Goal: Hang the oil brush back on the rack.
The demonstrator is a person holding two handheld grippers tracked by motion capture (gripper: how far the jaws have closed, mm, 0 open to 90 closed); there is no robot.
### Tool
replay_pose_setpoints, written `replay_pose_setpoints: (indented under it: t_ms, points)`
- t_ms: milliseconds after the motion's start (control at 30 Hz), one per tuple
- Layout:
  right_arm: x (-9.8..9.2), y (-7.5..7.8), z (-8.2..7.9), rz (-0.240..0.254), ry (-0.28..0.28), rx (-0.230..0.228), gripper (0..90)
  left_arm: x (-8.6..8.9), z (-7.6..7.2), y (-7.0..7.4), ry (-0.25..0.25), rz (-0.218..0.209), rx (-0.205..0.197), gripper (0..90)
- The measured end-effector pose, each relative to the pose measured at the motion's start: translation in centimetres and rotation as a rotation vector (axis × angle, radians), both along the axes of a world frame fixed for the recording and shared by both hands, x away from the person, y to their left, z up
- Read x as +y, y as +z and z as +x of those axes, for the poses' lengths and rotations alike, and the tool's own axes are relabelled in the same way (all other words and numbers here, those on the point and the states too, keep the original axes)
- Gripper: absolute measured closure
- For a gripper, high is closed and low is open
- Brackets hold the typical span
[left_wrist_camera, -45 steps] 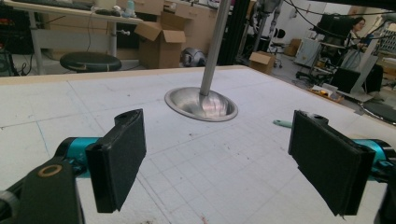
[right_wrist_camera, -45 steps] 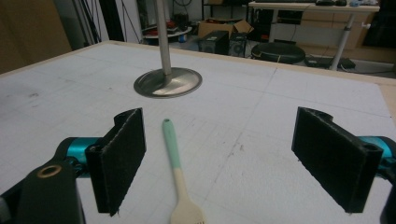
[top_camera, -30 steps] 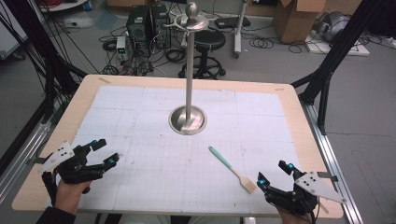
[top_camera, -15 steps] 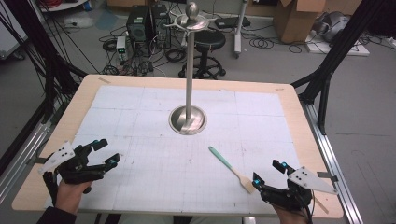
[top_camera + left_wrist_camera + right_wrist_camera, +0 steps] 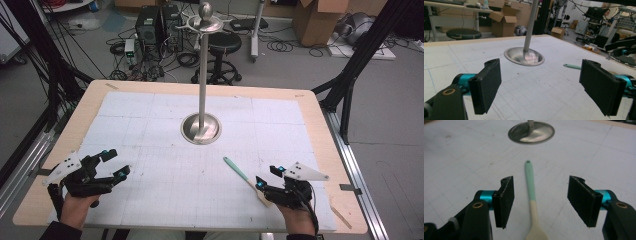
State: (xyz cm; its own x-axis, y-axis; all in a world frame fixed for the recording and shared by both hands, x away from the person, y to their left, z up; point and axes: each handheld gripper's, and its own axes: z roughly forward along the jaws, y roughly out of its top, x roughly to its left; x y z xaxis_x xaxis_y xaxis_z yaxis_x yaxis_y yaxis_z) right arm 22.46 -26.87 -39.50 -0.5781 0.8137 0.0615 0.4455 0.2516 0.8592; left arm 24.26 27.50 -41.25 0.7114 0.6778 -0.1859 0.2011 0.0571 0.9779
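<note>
A spoon with a teal handle and pale wooden head point(image 5: 242, 175) lies on the white gridded mat, right of centre near the front. My right gripper point(image 5: 267, 176) is low over its head end. In the right gripper view the spoon point(image 5: 532, 195) lies lengthwise between the two pads, closer to the left one, and neither pad touches it. These jaws have just been closing and still stand apart. My left gripper point(image 5: 116, 163) rests open at the front left with nothing between its pads point(image 5: 486, 87).
A tall metal stand point(image 5: 201, 127) with a round dished base rises from the middle of the mat. A thin wooden stick point(image 5: 341, 215) lies by the table's front right edge. Stool, computers and cardboard boxes sit on the floor beyond the table.
My right gripper has slid left towards the spoon, and its jaws now flank the head end and stand narrower. The left gripper has stayed put.
</note>
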Motion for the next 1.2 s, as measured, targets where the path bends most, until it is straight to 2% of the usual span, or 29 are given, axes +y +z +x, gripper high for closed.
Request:
replay_pose_setpoints:
  t_ms: [233,333,367,400,567,633,767,867,933,1067,1167,1200]
  points:
    - [1.7,-1.9,1.9,-0.082,0.048,0.094,42.8,0.0,0.1,0.0,-0.003,0.000,0.000,18.3]
    - [2.4,-2.9,2.6,-0.134,0.078,0.138,46.6,0.0,0.1,-0.1,-0.009,0.006,0.002,18.3]
    - [2.4,-2.9,2.6,-0.134,0.078,0.138,46.6,0.0,0.1,-0.1,-0.009,0.006,0.002,18.3]
    - [2.7,-3.6,3.0,-0.170,0.088,0.167,49.6,0.0,0.1,0.0,-0.010,0.009,0.001,18.3]
    - [2.9,-4.5,3.5,-0.193,0.086,0.202,54.1,0.0,0.0,0.0,-0.012,0.009,0.000,18.3]
    - [2.7,-4.5,3.7,-0.184,0.077,0.203,58.8,0.0,-0.1,0.0,-0.010,0.013,0.004,18.5]
    - [3.0,-4.3,3.8,-0.228,0.091,0.207,63.5,0.0,0.0,-0.1,-0.012,0.019,0.004,18.8]
    - [3.3,-4.0,3.8,-0.259,0.115,0.211,72.4,-0.1,0.0,-0.1,-0.012,0.020,0.007,18.8]
    - [3.5,-4.0,3.8,-0.260,0.134,0.218,80.8,-0.1,0.1,-0.1,-0.012,0.021,0.009,18.8]
    - [3.5,-4.0,3.8,-0.259,0.127,0.224,82.2,-0.1,0.1,-0.2,-0.015,0.024,0.012,18.8]
    - [3.8,-3.8,4.0,-0.276,0.119,0.242,82.5,-0.1,0.0,-0.1,-0.015,0.023,0.008,19.0]
    - [4.1,-3.5,4.2,-0.293,0.110,0.269,82.7,-0.1,0.1,-0.2,-0.018,0.020,0.010,19.0]
